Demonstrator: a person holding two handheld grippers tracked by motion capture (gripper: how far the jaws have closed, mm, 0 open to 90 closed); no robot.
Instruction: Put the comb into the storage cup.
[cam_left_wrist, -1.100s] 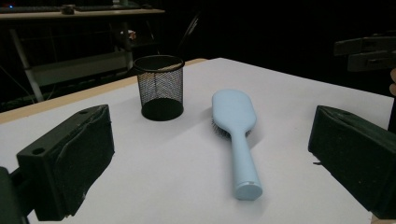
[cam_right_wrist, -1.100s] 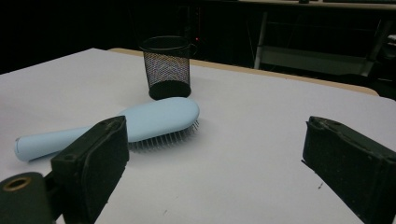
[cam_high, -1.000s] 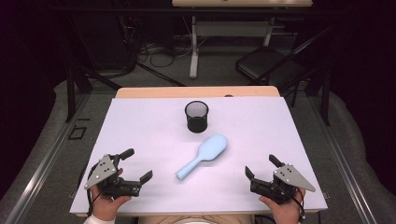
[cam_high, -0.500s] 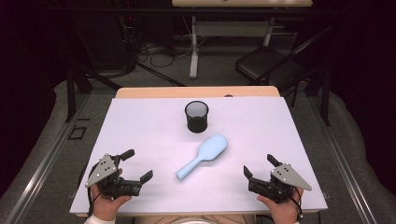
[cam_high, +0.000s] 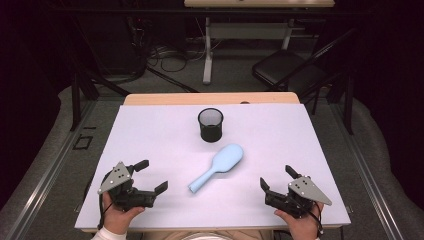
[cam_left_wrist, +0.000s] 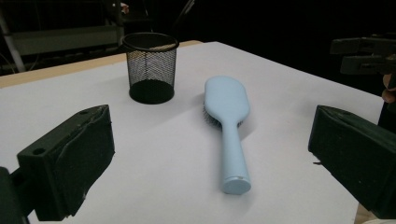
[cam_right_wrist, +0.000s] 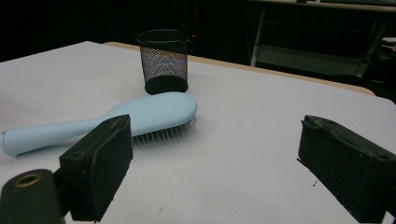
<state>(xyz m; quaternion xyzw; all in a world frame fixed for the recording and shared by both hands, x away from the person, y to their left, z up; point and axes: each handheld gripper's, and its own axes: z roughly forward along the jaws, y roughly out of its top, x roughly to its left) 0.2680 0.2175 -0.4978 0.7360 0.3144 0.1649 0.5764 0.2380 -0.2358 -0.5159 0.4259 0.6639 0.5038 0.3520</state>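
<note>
Quietly Poised: Two Open Grippers Flank a Blue Hairbrush

Flat on the matte, pale white table cover (cam_high: 150, 135) lies a light blue hairbrush (cam_high: 218, 167) of smooth plastic, with an oval paddle head and a rounded, tapering handle. It rests bristles down; the right gripper view shows the fine pale bristles under the head pressing on the cover. Its handle end points toward the person's edge, slightly to the left, and its head points toward the far side.

The left gripper (cam_high: 153, 176) sits near the table's front left corner, its blocky black jaws spread wide with nothing between them. In its own view the brush lies ahead, in the gap between the jaws but well clear of both. The right gripper (cam_high: 277, 178) rests near the front right corner; its jaws have just been closing a little, yet they stand wide and empty. From there the brush lies ahead and to one side, its handle running behind one jaw.

Beyond the brush head stands an upright black wire-mesh cup (cam_high: 210, 124), round and open-topped, near the brush but apart from it. Bare cover lies between each gripper and the brush.
</note>
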